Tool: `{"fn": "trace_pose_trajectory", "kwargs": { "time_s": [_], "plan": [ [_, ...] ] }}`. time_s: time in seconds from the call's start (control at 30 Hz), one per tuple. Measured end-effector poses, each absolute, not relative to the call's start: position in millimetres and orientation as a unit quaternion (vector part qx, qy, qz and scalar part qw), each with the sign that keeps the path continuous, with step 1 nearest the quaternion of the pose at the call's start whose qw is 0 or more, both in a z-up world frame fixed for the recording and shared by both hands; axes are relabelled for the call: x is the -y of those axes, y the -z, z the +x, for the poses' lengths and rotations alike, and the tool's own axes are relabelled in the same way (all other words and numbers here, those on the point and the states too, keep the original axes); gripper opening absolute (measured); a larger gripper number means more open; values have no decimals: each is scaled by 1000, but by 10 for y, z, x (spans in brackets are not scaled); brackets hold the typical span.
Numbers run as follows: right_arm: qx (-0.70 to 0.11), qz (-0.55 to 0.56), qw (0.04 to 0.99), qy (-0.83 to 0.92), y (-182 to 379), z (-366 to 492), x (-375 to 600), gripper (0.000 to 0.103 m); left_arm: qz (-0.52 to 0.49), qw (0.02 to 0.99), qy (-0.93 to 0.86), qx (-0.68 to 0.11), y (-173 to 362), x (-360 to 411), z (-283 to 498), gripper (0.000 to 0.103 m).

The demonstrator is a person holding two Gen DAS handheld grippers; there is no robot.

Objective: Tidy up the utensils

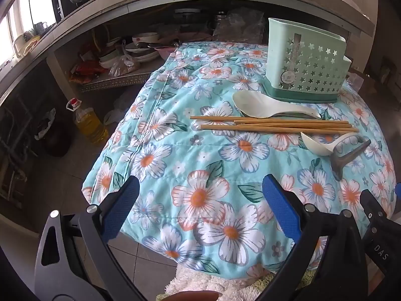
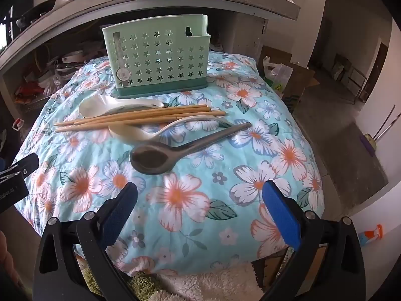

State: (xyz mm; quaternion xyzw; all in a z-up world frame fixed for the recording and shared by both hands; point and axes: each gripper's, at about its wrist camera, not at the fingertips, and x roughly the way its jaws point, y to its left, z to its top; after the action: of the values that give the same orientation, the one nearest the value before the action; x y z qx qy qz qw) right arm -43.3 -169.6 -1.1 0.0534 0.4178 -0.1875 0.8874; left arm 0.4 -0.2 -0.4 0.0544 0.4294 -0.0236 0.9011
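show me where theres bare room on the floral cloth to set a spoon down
Free: the near cloth between the grey spoon and both open grippers, and the left side beyond the chopstick tips. Crowded: the strip before the green utensil holder, with chopsticks and white spoons.

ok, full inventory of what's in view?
holder: 1, mint green, star holes, upright at back of cloth
white spoons: 2, one just in front of holder, one nearer, across the chopsticks
grey spoon: 1, nearest the grippers
chopsticks: about 4, wood, bundled between the white spoons
cloth: 1, blue floral, under everything
oil bottle: 1, yellow, floor left
shelf: dishes stacked, behind
left gripper: open, empty
right gripper: open, empty
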Motion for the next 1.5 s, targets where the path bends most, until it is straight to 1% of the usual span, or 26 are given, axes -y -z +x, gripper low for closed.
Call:
{"fn": "trace_pose_trajectory", "kwargs": {
  "time_s": [1.5],
  "plan": [
    [-415, 46, 888, 191, -71, -445, 1754, 97, 44, 898, 27, -438, 12, -52, 53, 95]
  ]
}}
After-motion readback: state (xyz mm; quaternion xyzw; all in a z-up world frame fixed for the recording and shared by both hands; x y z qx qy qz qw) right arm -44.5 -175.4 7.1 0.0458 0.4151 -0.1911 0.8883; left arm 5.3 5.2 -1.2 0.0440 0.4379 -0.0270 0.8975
